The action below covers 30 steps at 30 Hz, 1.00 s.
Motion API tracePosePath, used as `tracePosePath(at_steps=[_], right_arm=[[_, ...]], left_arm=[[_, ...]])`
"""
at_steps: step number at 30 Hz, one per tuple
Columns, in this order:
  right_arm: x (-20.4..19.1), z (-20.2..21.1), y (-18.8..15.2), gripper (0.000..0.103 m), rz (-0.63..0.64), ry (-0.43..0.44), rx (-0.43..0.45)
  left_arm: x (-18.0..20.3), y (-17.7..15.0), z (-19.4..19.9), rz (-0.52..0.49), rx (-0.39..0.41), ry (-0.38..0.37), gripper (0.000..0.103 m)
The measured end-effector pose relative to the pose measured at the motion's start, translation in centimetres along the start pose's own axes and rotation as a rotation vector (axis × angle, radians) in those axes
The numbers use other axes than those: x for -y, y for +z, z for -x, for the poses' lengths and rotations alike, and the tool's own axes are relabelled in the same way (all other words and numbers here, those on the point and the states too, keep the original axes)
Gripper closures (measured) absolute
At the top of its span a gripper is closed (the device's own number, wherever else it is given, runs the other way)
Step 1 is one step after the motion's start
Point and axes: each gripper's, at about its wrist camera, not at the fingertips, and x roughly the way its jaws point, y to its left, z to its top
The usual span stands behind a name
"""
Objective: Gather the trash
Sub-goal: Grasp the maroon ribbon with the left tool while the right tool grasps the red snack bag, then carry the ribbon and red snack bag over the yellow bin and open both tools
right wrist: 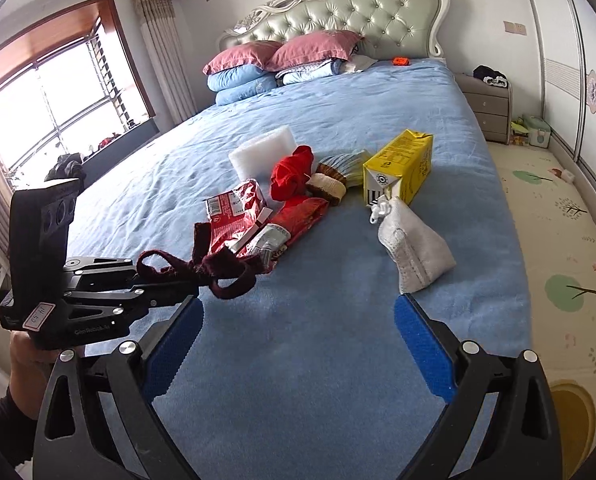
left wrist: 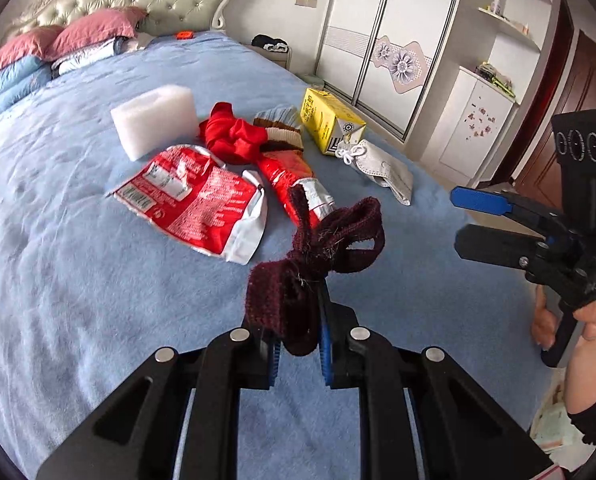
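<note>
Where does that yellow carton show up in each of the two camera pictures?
Left wrist view: yellow carton lies upper centre-right on the blue bedspread, past the socks.
Right wrist view: yellow carton stands right of centre.
Shared landmark: the white face mask lies just in front of it.

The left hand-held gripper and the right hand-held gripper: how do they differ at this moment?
The left hand-held gripper is shut on the dark red sock; the right hand-held gripper is open and holds nothing. The left one lifts its load above the blue bed cover; the right faces the white mask. Both have blue pads.
</note>
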Motion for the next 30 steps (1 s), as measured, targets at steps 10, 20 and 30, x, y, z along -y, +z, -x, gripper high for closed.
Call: tracePosePath(at_steps=[10, 20, 30], right_arm=[[-3.1, -6.4, 3.9, 0.022, 0.039, -0.01, -0.091], [-2.6, -8.7, 3.6, 0.071, 0.059, -0.104, -0.156], [-1.2, 0.1, 0.5, 0.074, 0.045, -0.051, -0.029]], left_arm=[[-5.0, -1.5, 3.7, 0.118, 0.072, 0.007, 0.087], [-5.9, -1.7, 3.7, 0.136, 0.092, 0.011, 0.087], [-0.9, -0.3, 3.1, 0.119, 0.088, -0.049, 0.087]])
